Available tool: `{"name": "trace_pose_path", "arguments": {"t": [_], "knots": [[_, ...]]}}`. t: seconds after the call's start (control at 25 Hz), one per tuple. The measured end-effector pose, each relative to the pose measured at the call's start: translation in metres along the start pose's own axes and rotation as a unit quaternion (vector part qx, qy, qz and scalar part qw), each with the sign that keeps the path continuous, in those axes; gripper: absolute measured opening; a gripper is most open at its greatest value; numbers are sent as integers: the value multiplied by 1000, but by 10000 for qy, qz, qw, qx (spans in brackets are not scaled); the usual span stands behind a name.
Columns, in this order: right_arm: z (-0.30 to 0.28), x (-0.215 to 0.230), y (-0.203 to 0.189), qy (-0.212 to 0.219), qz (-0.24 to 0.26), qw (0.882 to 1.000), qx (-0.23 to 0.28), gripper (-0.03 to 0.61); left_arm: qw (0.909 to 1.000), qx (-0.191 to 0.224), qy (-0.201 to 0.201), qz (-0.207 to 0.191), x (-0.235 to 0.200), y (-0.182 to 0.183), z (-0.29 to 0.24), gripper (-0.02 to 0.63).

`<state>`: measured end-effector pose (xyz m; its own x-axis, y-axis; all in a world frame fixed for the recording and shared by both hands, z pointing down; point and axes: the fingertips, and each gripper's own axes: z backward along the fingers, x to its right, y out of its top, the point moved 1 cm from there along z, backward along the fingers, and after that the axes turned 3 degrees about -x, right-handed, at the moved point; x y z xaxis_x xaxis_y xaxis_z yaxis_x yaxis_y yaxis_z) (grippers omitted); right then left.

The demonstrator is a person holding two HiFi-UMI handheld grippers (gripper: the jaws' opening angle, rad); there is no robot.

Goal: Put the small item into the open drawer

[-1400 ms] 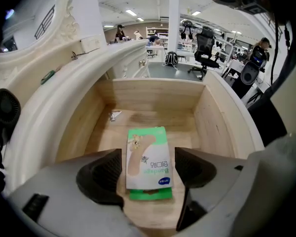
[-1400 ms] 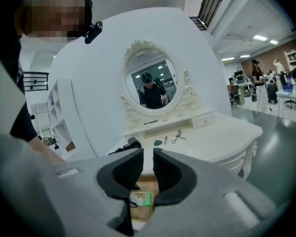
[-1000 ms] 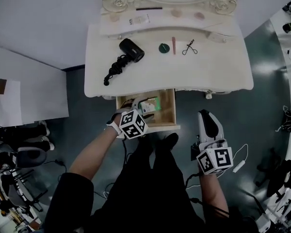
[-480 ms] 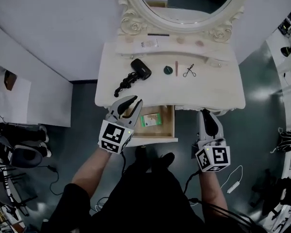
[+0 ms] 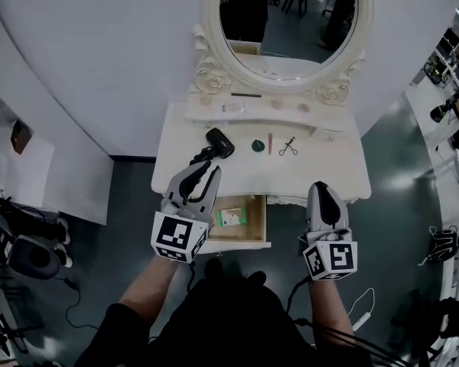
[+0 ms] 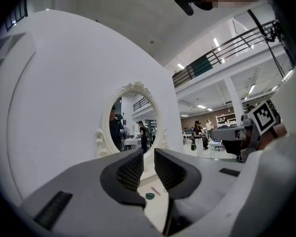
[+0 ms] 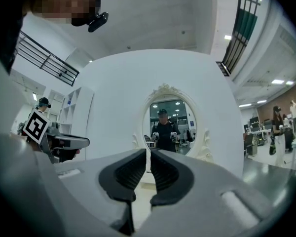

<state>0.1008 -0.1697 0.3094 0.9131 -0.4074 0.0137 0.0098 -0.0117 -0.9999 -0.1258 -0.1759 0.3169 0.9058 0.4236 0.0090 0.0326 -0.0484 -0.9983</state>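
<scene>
Big oval mirror [image 5: 291, 21] over the desk [image 5: 321, 170]. The open drawer [image 5: 258, 219] already has the small item [image 5: 231, 217] lying inside, so the job looks done. Left hand-held gripper [image 5: 212, 167] is closed and empty above the drawer's left corner. Right hand-held gripper [image 5: 322, 187] likewise, beside the drawer. The hair dryer [image 5: 220, 141] sits well back, blocking nothing.

Left tool [image 6: 148, 163] jaws closed, empty; oval mirror [image 6: 133, 117] ahead; small green item [image 6: 150, 196], perhaps lid, below.

Both arms forward, left tongs [image 5: 208, 171] shut, empty, right tongs [image 5: 323, 186] shut
</scene>
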Motion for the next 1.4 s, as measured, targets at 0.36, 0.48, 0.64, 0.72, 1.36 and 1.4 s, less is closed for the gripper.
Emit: {"name": "trace_pose_path", "arguments": {"t": [0.36, 0.48, 0.64, 0.72, 1.36, 1.4], "knots": [[5, 1, 23, 72, 85, 9996, 242, 28, 9997, 196, 113, -125, 10, 20, 0, 69], [6, 3, 26, 89, 69, 9996, 274, 28, 9996, 190, 130, -160, 12, 20, -2, 69], [6, 4, 28, 111, 66, 9994, 309, 28, 9995, 210, 137, -179, 14, 20, -3, 69], [5, 5, 28, 126, 57, 9994, 318, 28, 9995, 187, 143, -211, 15, 20, -5, 69], [1, 10, 28, 218, 10, 9991, 351, 14, 9993, 145, 193, -280, 19, 19, -10, 69], [2, 11, 27, 223, 0, 9991, 353, 14, 9993, 138, 192, -282, 20, 19, -10, 69]]}}
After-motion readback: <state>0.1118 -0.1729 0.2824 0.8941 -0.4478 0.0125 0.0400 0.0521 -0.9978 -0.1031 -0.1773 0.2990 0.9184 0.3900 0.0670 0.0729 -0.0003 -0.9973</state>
